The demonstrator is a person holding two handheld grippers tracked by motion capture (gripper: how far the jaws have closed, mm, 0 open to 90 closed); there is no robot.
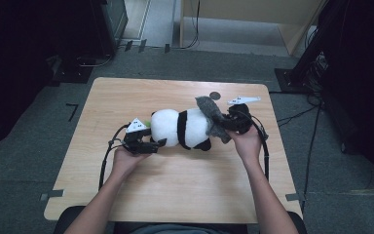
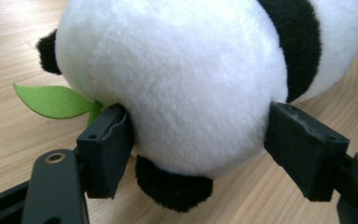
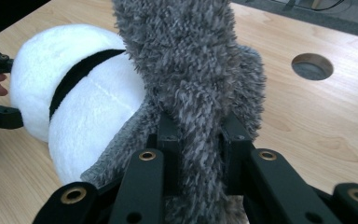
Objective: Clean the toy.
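Observation:
A black and white plush panda (image 1: pixel 180 127) lies on its side in the middle of the wooden table (image 1: pixel 175 190). A green felt leaf (image 2: pixel 51 100) sticks out beside it. My left gripper (image 1: pixel 158 143) is at the panda's left end, open, with the round white plush (image 2: pixel 177 79) between its jaws; the pads rest against the fur without squeezing it. A grey fuzzy cloth (image 1: pixel 209 112) lies over the panda's right end. My right gripper (image 1: pixel 231 124) is shut on that cloth (image 3: pixel 191 56), which rises from between its jaws (image 3: pixel 199 128).
A round cable hole (image 1: pixel 215 95) is cut in the table behind the cloth. Cables trail from both grippers toward the table's near edge. Dark equipment and stands ring the table on the grey floor.

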